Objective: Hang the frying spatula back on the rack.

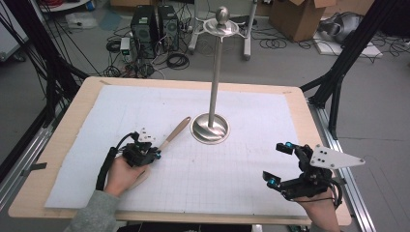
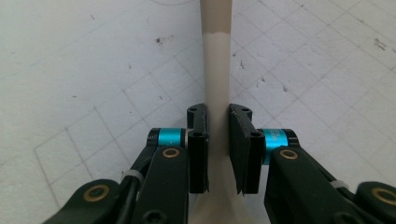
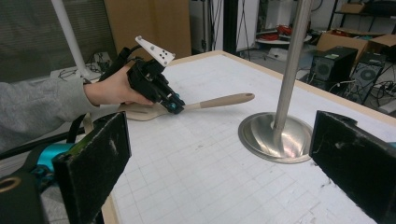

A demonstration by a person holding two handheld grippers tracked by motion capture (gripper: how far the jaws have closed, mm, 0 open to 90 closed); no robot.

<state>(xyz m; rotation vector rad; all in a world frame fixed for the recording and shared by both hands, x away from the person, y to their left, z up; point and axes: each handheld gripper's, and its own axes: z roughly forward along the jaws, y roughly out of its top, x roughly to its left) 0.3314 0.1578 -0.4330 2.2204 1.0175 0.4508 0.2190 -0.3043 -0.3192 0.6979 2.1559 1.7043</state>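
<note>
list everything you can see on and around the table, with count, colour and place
spatula: 1, beige with wooden handle end, on the mat left of centre, held at its neck
stand: 1, silver metal pole on a round base, mat centre
mat: 1, white with grid, covering the table
table: 1, light wood
computer towers: 2, black, floor beyond the table
cardboard boxes: tan, floor at far right
left gripper: 1, black, shut on the spatula
right gripper: 1, black, fingers wide apart, near right of the mat
hands: 2, grey sleeve on the left
</note>
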